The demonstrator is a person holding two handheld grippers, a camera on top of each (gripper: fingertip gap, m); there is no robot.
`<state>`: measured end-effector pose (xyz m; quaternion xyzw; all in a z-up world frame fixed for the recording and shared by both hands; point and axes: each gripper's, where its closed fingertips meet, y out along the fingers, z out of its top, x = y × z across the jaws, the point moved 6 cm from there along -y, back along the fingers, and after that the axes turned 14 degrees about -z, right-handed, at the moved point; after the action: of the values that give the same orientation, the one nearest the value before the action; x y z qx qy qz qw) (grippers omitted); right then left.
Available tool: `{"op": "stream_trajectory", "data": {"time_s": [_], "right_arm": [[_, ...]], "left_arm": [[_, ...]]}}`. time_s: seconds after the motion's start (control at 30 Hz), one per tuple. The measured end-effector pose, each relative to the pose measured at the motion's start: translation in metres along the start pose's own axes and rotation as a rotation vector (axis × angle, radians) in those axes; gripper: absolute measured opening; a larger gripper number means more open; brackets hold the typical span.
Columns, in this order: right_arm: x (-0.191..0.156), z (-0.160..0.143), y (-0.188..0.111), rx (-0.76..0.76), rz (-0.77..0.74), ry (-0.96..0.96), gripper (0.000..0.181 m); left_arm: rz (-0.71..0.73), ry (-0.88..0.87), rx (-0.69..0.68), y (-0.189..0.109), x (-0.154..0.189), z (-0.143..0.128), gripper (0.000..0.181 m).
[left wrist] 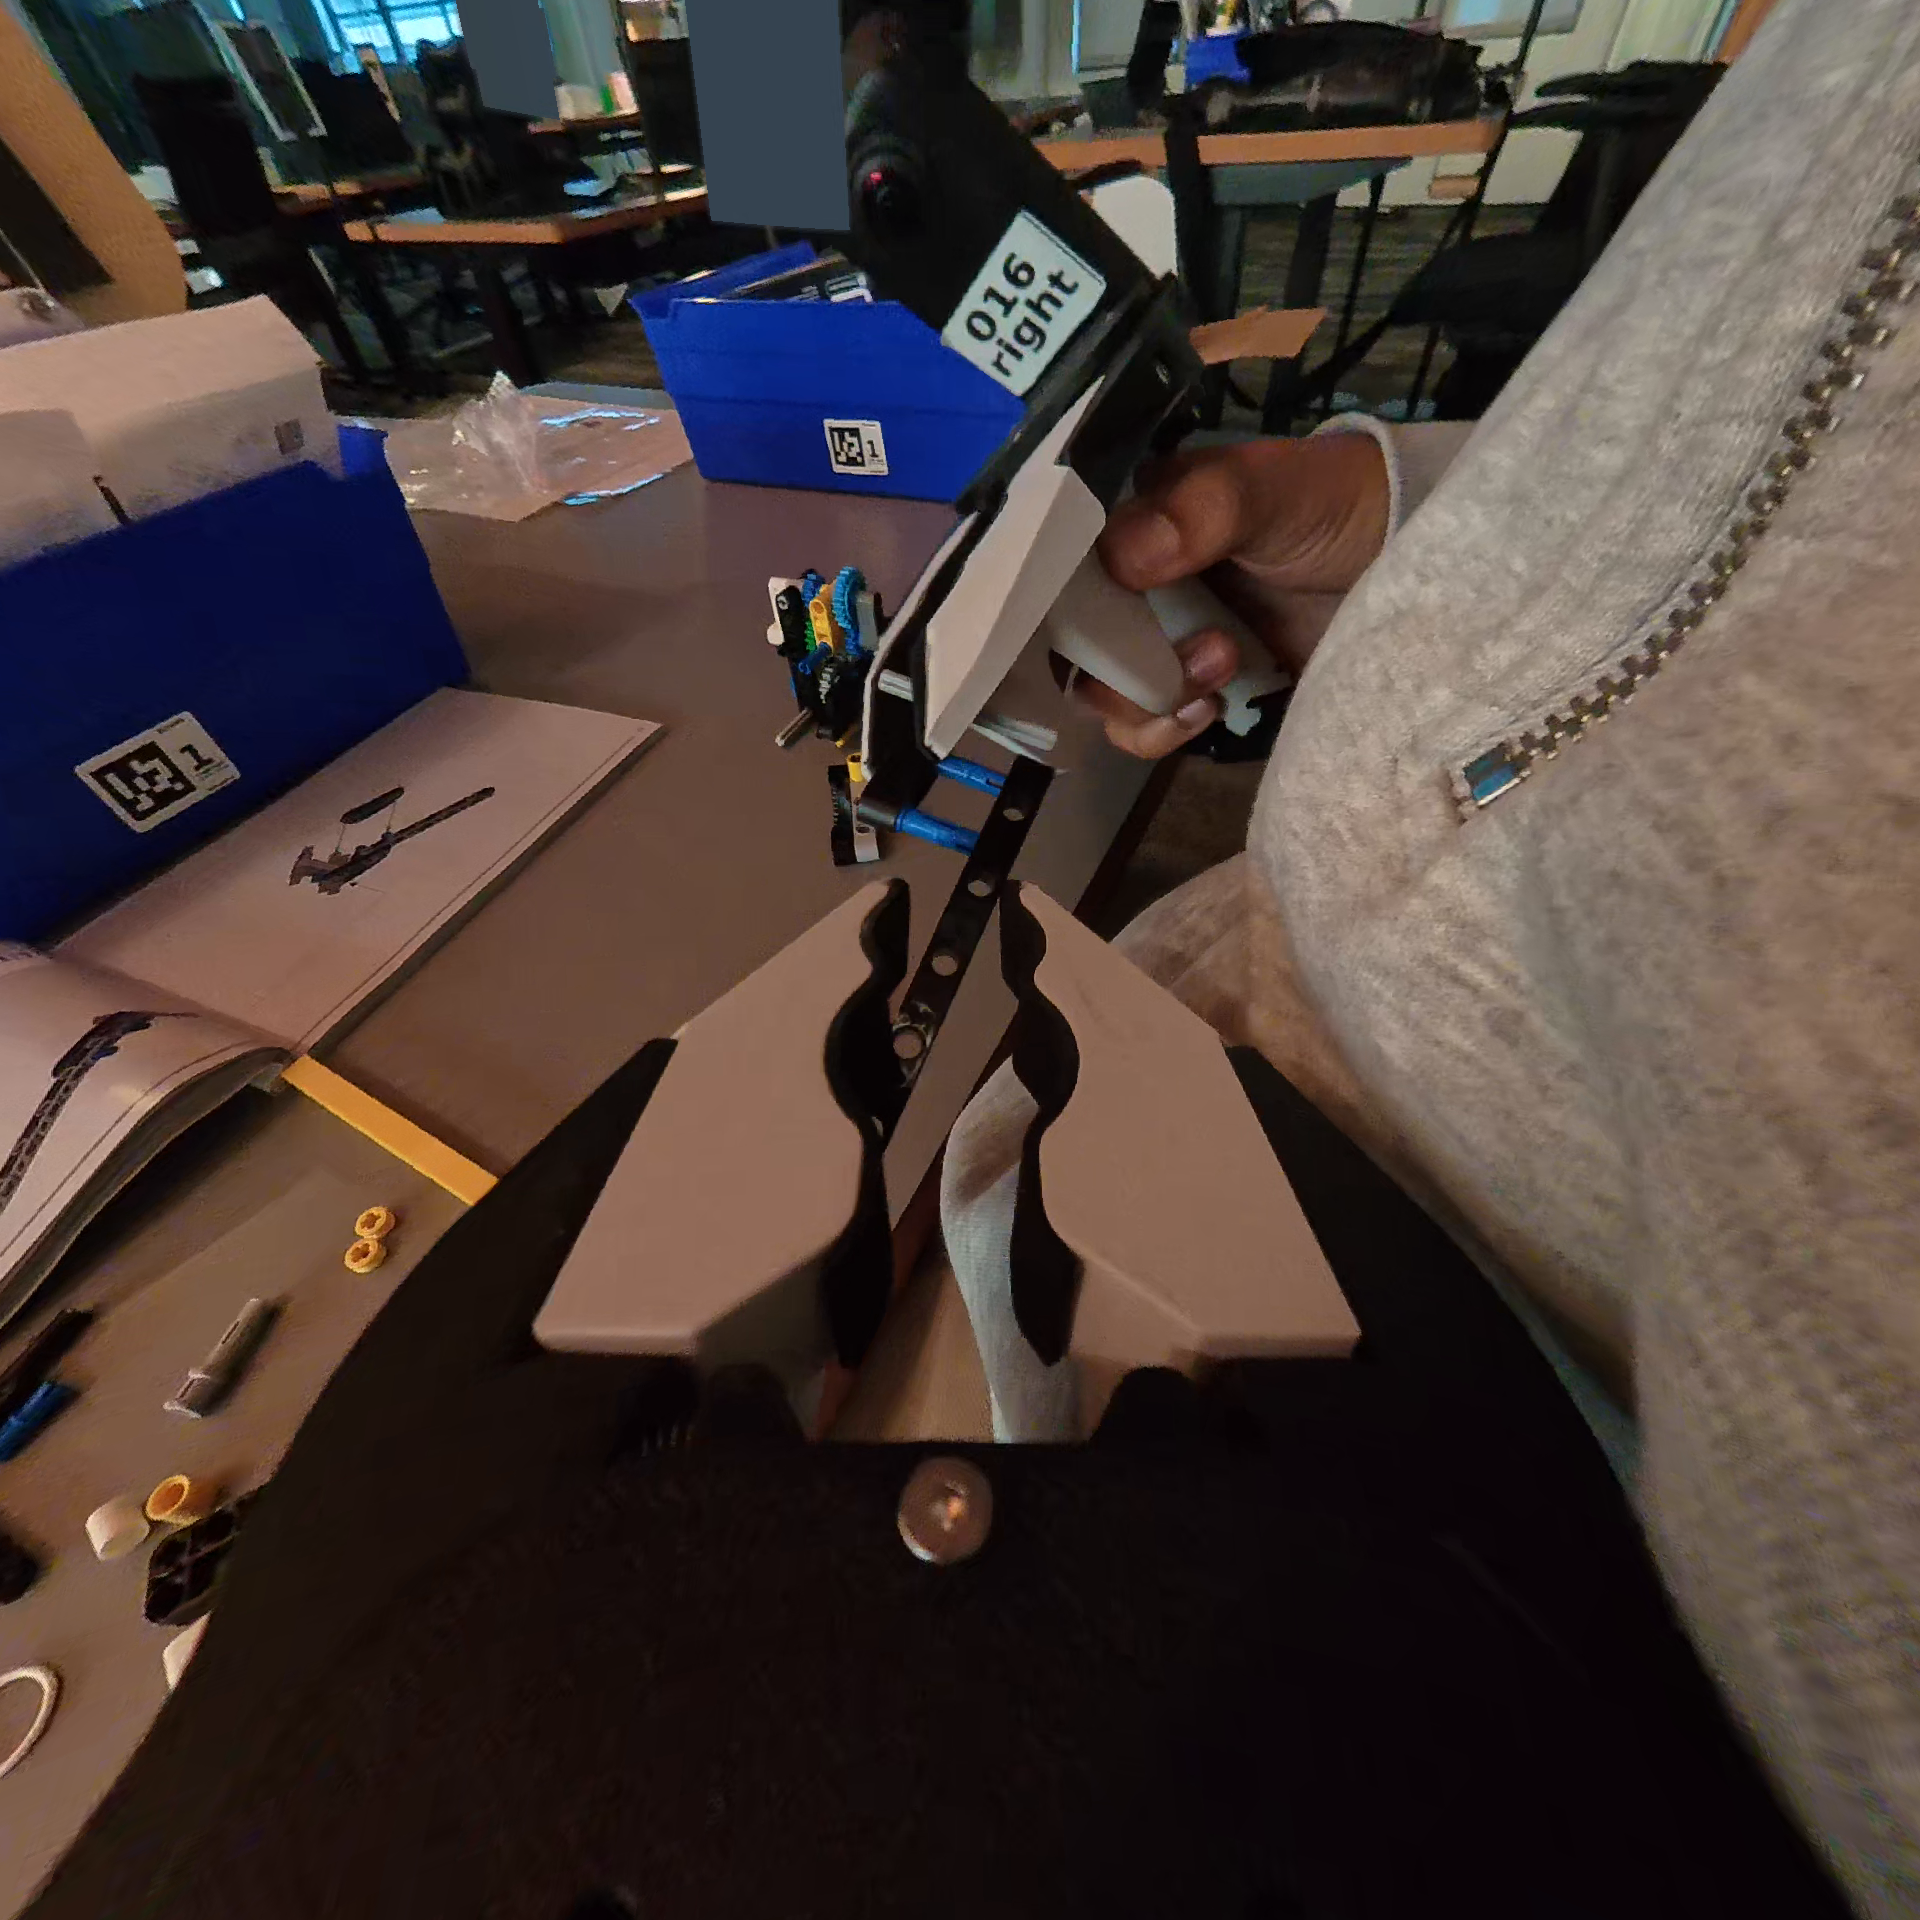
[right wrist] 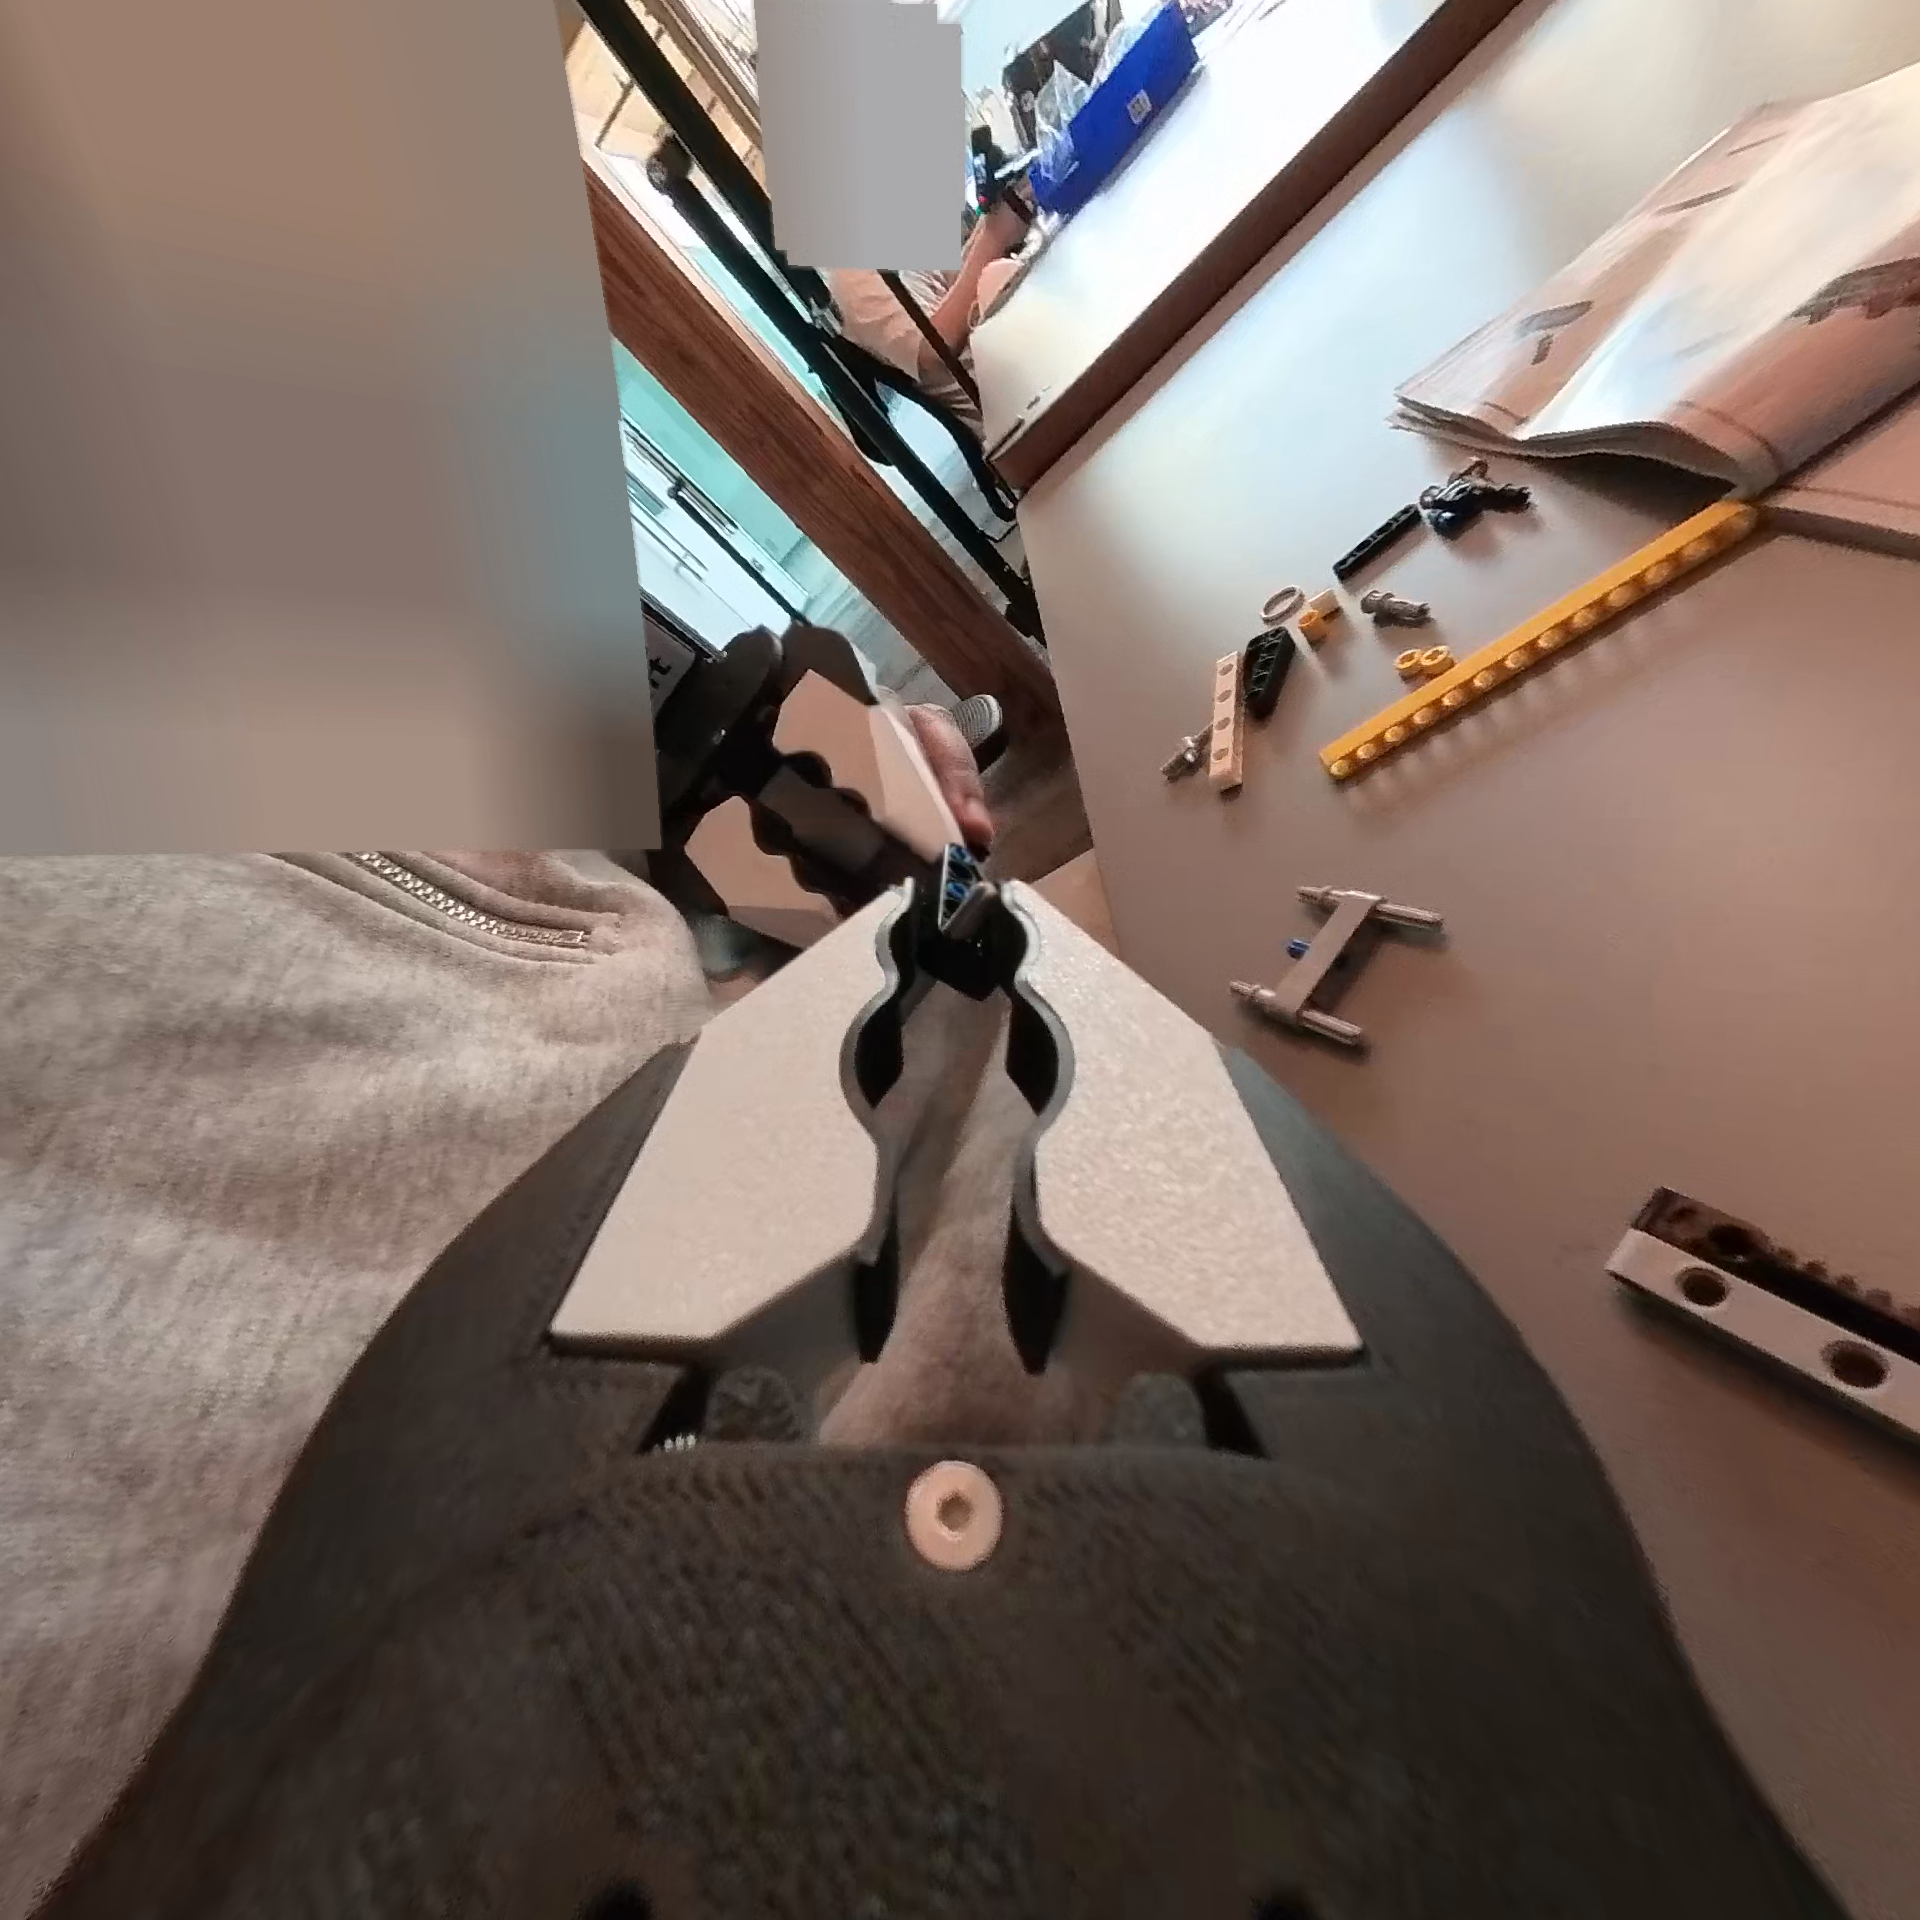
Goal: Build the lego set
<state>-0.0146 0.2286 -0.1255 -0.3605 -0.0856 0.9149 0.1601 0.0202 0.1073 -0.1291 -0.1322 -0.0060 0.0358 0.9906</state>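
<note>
In the left wrist view my left gripper is shut on a long black holed beam. The beam slants up and away towards the right gripper. Its far end sits by two blue pins that stick out of a small multicoloured lego assembly. The right gripper holds that assembly above the table edge, and a person's hand is on its handle. In the right wrist view my right gripper is shut on the assembly's black part with blue pins. The left gripper shows just beyond it.
Two blue bins and an open instruction booklet lie on the table. Loose parts lie around: a long yellow beam, yellow bushes, a grey pin, a grey H-shaped frame and a white beam. The person's grey jacket is close on the right. Left and right tips are no more than a few centimetres apart.
</note>
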Motion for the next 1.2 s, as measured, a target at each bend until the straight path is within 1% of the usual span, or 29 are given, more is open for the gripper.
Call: {"op": "stream_trajectory", "data": {"time_s": [0.07,0.17,0.27,0.37,0.47,0.53,0.67,0.77,0.87,0.93,1.0,1.13,1.2], "right_arm": [[0.000,0.001,0.000,-0.010,-0.019,-0.003,0.011],[0.001,-0.001,0.001,-0.057,-0.061,-0.027,0.011],[0.000,-0.001,0.001,-0.112,-0.129,-0.101,0.012],[0.001,0.005,0.002,-0.114,-0.187,-0.173,0.012],[0.012,0.017,0.002,-0.047,-0.266,-0.210,0.012],[0.022,0.024,0.000,0.008,-0.319,-0.221,0.012],[0.032,0.024,0.000,0.028,-0.359,-0.218,0.011],[0.037,0.020,-0.002,0.024,-0.412,-0.246,0.011],[0.042,0.015,-0.006,0.034,-0.454,-0.267,0.012],[0.043,0.013,-0.010,0.048,-0.461,-0.261,0.012],[0.043,0.012,-0.013,0.065,-0.453,-0.251,0.012],[0.046,0.012,-0.017,0.078,-0.440,-0.242,0.011],[0.046,0.011,-0.018,0.081,-0.429,-0.238,0.012]], "left_arm": [[-0.009,0.028,-0.019,0.001,0.002,0.000,0.007],[-0.015,0.060,-0.076,0.004,0.003,-0.002,0.006],[-0.032,0.039,-0.133,0.006,0.002,-0.005,0.006],[0.004,0.069,-0.165,0.007,-0.006,-0.005,0.006],[0.072,0.142,-0.235,0.006,-0.022,-0.009,0.004],[0.131,0.187,-0.324,0.005,-0.039,-0.018,0.004],[0.188,0.264,-0.463,0.012,-0.068,-0.031,0.005],[0.171,0.277,-0.573,0.022,-0.083,-0.039,0.005],[0.132,0.290,-0.633,0.030,-0.091,-0.046,0.006],[0.102,0.270,-0.654,0.032,-0.092,-0.050,0.006],[0.087,0.243,-0.640,0.032,-0.092,-0.049,0.006],[0.056,0.134,-0.608,0.028,-0.091,-0.046,0.019],[0.062,0.086,-0.588,0.025,-0.092,-0.044,0.022]]}}
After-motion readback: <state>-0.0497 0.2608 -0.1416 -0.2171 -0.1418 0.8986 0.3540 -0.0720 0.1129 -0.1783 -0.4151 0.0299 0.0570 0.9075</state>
